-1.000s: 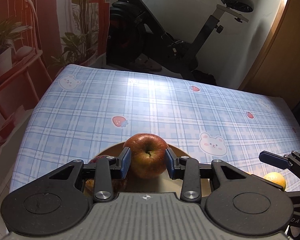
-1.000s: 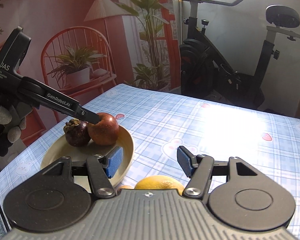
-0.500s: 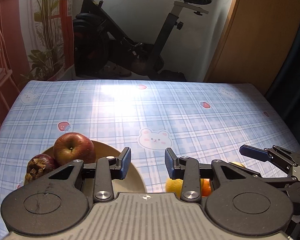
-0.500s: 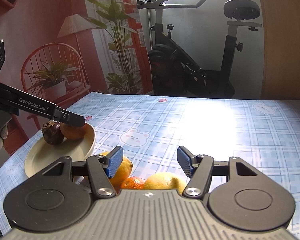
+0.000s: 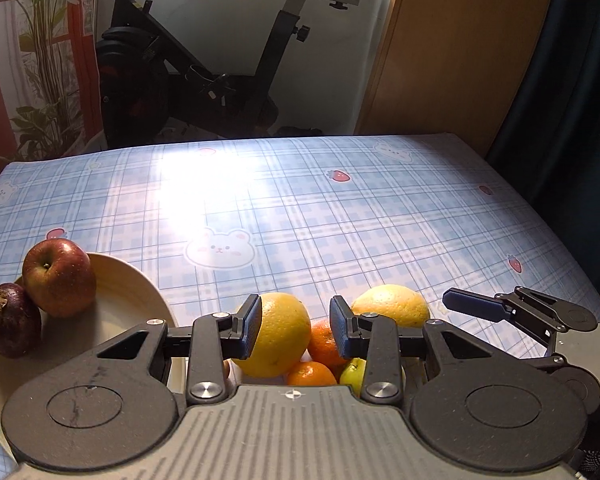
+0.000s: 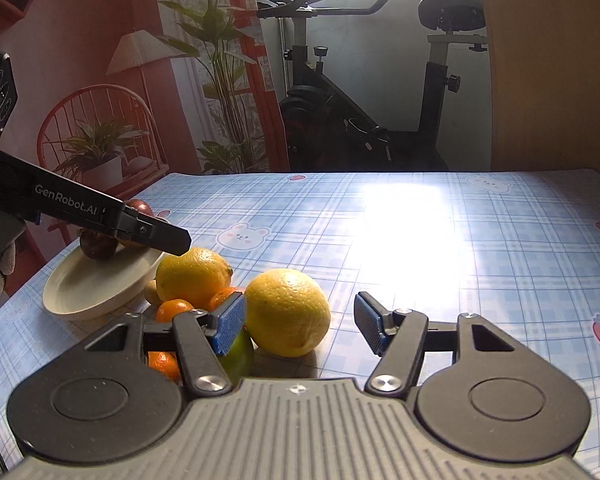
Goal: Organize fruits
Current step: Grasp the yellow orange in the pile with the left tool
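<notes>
**Ana:** Since only two fruits sit on the plate (image 5: 140, 292), how much of the sorting looks finished?

**Ben:** Not much, by the look of it. A red apple (image 5: 58, 278) and a dark purple mangosteen (image 5: 10, 326) rest on the cream plate, touching each other, near the table's left edge. Everything else waits in a heap on the checked tablecloth (image 5: 340, 220), just beside the plate.

**Ana:** What is in the heap?

**Ben:** Two big yellow citrus fruits, one nearer the plate (image 6: 194, 276) and one further right (image 6: 288, 312), with small tangerines (image 6: 174, 308) wedged between and below them. A green fruit (image 6: 240, 354) peeks out under the right claw (image 6: 298, 322), and a brownish one (image 6: 151, 292) leans by the plate's rim; what kind it is cannot be told.

**Ana:** And the claws?

**Ben:** The left claw (image 5: 294, 326) has its jaws apart with nothing pinched; it hangs over the heap, the yellow fruit nearer the plate lying behind the gap. The right claw is spread wider, empty too, with the other yellow fruit just ahead of its left pad.

**Ana:** How do the fruits look?

**Ben:** The apple is glossy with a streaked skin, stem dimple up. The yellow ones are round, pebbled and wide, likely a full stretch for the jaws. The tangerines are small and smooth, packed tight, so lifting one fruit may set its neighbours rolling
</notes>
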Demonstrator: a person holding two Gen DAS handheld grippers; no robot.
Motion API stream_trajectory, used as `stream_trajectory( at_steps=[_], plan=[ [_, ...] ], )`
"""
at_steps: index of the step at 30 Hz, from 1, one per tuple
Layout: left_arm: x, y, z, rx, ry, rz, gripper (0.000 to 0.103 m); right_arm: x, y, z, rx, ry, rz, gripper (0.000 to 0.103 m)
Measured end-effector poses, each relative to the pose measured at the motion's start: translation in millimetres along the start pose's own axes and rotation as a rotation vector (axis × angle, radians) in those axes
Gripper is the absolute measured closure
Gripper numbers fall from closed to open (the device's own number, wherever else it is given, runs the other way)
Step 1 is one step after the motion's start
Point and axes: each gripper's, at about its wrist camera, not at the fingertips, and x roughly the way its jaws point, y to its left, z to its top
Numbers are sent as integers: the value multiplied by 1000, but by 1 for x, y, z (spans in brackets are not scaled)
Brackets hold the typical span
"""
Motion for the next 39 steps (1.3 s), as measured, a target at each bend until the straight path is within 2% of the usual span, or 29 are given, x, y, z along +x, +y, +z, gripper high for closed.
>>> stream_trajectory(
  at_steps=[10, 20, 31, 33, 34, 39],
  plan=[
    [19, -21, 8, 14, 51, -53, 64, 2, -10, -4, 35, -10, 26, 40],
    [47, -30, 22, -38, 99, -97, 64, 2, -14, -6, 23, -4, 30, 40],
    [63, -53, 27, -23, 151, -196, 64, 7, -21, -6, 50, 2, 42, 40],
    [63, -60, 27, 8, 144, -181, 64, 8, -22, -6, 57, 8, 45, 41],
    [63, -64, 27, 23, 143, -177, 64, 8, -24, -6, 63, 12, 51, 44],
    [64, -63, 28, 7, 159, -184, 64, 7, -25, -8, 86, 7, 71, 47]
  ],
)
